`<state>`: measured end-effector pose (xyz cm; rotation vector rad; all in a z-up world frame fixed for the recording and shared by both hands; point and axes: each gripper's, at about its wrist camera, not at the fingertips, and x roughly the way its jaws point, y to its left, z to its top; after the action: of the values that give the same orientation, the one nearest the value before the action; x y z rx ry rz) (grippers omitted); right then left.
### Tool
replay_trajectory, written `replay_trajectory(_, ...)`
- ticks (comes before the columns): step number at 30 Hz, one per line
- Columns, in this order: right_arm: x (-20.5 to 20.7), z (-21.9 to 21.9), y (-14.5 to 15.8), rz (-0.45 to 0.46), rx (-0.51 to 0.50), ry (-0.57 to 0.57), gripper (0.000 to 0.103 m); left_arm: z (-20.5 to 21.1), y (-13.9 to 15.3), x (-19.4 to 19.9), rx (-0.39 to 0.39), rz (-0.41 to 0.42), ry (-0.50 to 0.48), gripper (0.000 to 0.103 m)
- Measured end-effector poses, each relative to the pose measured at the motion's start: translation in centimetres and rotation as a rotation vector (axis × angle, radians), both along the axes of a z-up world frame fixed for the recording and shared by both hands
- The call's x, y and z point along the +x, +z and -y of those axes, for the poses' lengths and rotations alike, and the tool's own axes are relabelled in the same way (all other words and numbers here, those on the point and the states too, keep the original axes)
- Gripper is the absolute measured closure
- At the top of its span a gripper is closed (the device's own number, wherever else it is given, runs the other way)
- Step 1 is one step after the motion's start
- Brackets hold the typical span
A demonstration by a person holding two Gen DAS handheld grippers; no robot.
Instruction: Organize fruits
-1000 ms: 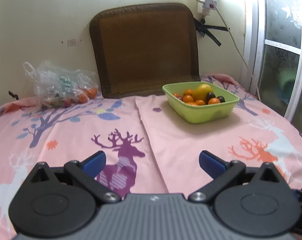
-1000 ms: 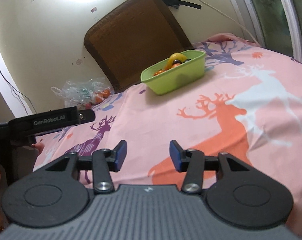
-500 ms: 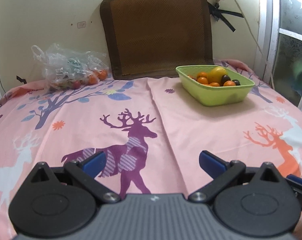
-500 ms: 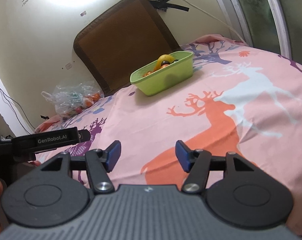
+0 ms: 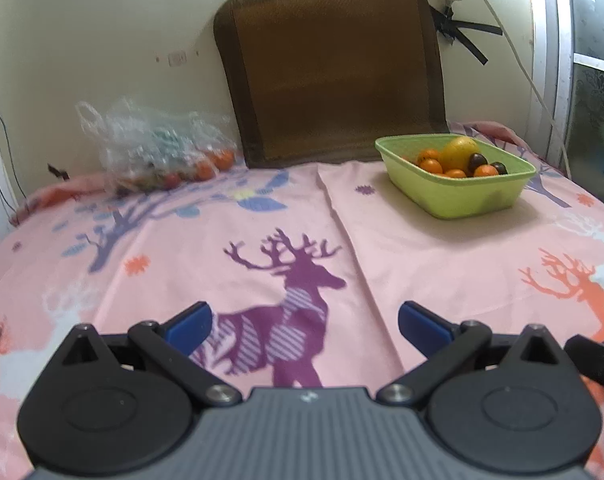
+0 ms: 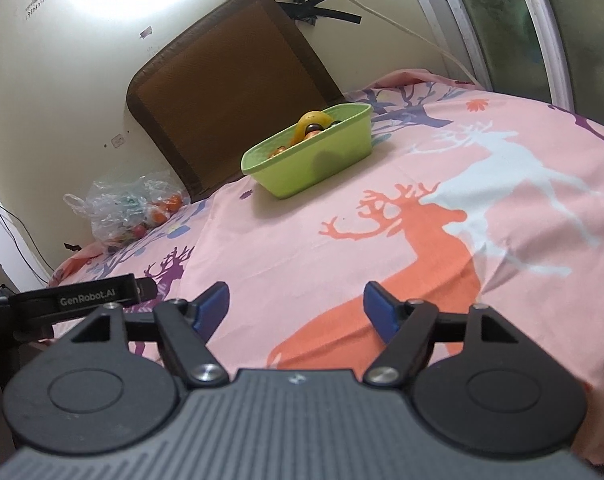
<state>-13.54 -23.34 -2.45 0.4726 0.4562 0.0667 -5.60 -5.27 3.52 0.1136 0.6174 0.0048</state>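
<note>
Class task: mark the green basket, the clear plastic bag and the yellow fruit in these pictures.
green basket (image 5: 467, 200), left wrist view, on its front wall.
clear plastic bag (image 5: 150, 148), left wrist view, on its crinkled middle.
yellow fruit (image 5: 459, 150), left wrist view, on its top.

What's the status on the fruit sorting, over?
Left tool open, empty; right tool open, empty. Green basket holds fruit; plastic bag of fruit sits by the wall. Nothing in the way on the bedsheet.
</note>
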Motion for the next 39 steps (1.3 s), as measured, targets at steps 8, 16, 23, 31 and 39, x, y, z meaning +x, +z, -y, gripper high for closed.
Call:
replay_trajectory(8, 0.6, -0.1, -0.3, 0.007, -0.002, -0.011, 0.026, -0.2, -0.3, 0.7, 0.058, 0.027, 0.037, 0.000)
replay_trajectory(16, 1.1, -0.2, -0.5, 0.010, 0.001, -0.022, 0.026, -1.0, -1.0, 1.4, 0.048, -0.007, 0.055, 0.000)
replay_trajectory(23, 1.2, -0.4, -0.6, 0.015, -0.002, -0.020, 0.026, -0.9, -1.6, 1.8, 0.062, -0.036, 0.049, 0.000)
replay_trajectory(31, 1.1, -0.3, -0.6, 0.025, -0.001, -0.031, 0.026, -0.6, -1.7, 1.8, 0.067, -0.037, 0.040, 0.000)
replay_trajectory(39, 0.9, -0.1, -0.6, 0.031, 0.007, -0.035, 0.025, -0.2, -1.4, 1.3, 0.090, -0.012, 0.038, 0.000)
